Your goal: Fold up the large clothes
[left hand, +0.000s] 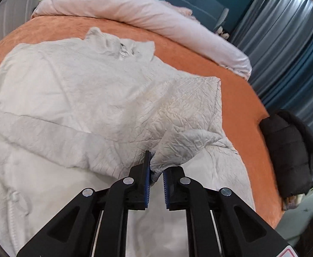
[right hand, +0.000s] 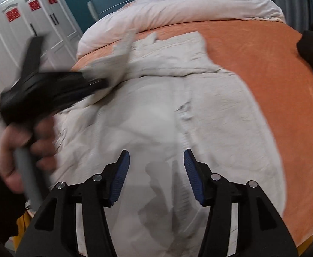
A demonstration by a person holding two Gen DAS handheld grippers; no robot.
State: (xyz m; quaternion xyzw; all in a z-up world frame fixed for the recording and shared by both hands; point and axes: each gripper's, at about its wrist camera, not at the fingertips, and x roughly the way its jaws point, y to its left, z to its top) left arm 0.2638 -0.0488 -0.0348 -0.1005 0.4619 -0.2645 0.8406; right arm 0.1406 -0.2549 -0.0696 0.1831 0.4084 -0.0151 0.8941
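left gripper [left hand: 156, 174]: jaws pinching a sleeve fold of the crinkled white padded jacket [left hand: 87, 98] | right gripper [right hand: 156, 177]: jaws spread above the jacket, nothing between | jacket spread on orange bedsheet [left hand: 237, 98] | ahead: rolled pale pink duvet [left hand: 147, 10] | right of left jaws: black puffer garment [left hand: 289, 150] | left of right jaws: white wardrobe [right hand: 40, 21], red stickers unreadable

No readable text, brand or number anywhere in either view. Red decals [right hand: 12, 14] with white marks on the white wardrobe doors [right hand: 38, 23], one per upper panel, too small and blurred to read. A red-edged label corner [left hand: 289, 253] on the left gripper body at the lower edge of the left wrist view, cut off, nothing legible on it.
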